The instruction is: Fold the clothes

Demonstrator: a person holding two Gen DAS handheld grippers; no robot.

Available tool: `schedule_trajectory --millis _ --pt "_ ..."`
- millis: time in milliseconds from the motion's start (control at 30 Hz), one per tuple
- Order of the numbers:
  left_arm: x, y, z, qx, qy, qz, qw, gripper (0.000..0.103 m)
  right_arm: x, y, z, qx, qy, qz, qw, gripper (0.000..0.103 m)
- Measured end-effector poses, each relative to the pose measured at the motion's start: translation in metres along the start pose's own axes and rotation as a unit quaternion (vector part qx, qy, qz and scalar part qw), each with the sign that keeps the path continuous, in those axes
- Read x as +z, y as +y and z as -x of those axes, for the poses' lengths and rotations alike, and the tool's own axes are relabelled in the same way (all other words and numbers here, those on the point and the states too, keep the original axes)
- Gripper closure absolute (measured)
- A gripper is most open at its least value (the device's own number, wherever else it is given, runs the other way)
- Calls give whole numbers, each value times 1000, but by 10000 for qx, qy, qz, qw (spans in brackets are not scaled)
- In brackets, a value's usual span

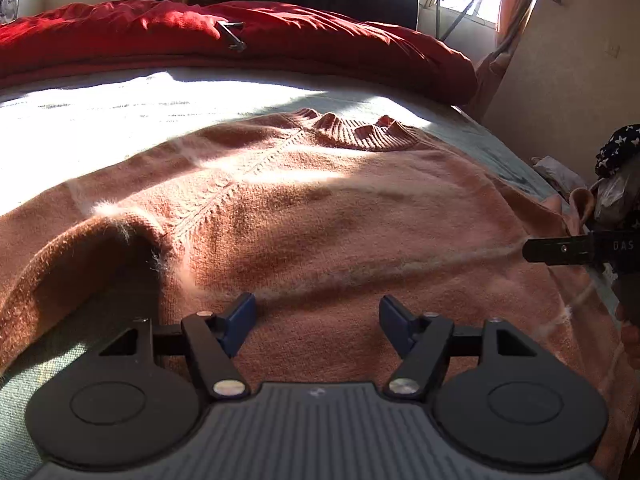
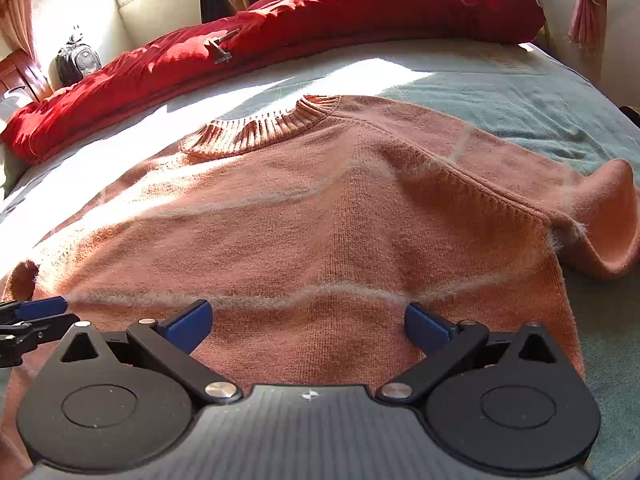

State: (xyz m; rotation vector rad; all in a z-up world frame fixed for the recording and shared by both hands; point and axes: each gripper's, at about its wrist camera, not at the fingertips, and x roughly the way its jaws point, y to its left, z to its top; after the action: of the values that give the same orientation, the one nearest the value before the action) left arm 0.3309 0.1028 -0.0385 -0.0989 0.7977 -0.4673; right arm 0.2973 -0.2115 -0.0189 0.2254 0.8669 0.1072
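The orange knit sweater lies spread flat on the bed, no fold made; left tongs and right tongs hover open, empty.

Fuzzy knitted sweater; matt cloth bedsheet; crumpled red duvet.

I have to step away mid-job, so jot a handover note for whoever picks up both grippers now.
Left gripper: open, empty, over the sweater's hem.
Right gripper: open wide, empty, also at the hem.
Orange sweater: spread on the bed, ribbed collar away from you, one sleeve bunched at the right edge.
Done: laid out, no fold visible.
Left: straighten sleeves, fold them in, fold the body.
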Motion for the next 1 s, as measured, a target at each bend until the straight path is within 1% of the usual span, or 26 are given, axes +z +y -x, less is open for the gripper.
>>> schedule_trajectory --millis 100,167,300,400,467,533,600,633,667,733,867,1000 --pt "-2 4 2 -88 -39 69 9999 33 -6 -9 27 154 -241 -271 9992 0" --pt "0 4 1 -81 -10 187 9998 33 -10 -22 47 58 -434 -503 9978 0" --pt "4 -1 -3 -4 25 223 9997 28 -17 -53 79 -242 -740 -1013 9918 0" --pt "4 -8 -6 170 10 131 9998 27 -20 -75 97 -831 -896 -1026 9872 0" --pt "3 -14 -7 318 13 51 9995 26 -22 -86 105 -1326 -944 -866 9829 0" --pt "3 -19 -7 460 24 -11 9989 26 -24 -97 105 -1979 -876 -582 9746 0" --pt "4 -23 -5 594 48 5 9982 26 -26 -109 100 -2519 -706 -279 9648 0" --pt "4 -26 -2 682 47 55 9976 26 -28 -116 96 -2687 -620 -144 9611 0" --pt "3 -29 3 778 18 129 9969 26 -28 -122 93 -2752 -557 -38 9598 0" --pt "0 -34 11 927 -27 268 9953 26 -28 -137 86 -2728 -484 68 9608 0" --pt "-6 -48 24 1209 32 643 9906 26 -16 -163 75 -2394 -520 -17 9695 0" --pt "-5 -73 35 1477 -90 737 9862 26 4 -188 74 -1883 -782 -171 9789 0"
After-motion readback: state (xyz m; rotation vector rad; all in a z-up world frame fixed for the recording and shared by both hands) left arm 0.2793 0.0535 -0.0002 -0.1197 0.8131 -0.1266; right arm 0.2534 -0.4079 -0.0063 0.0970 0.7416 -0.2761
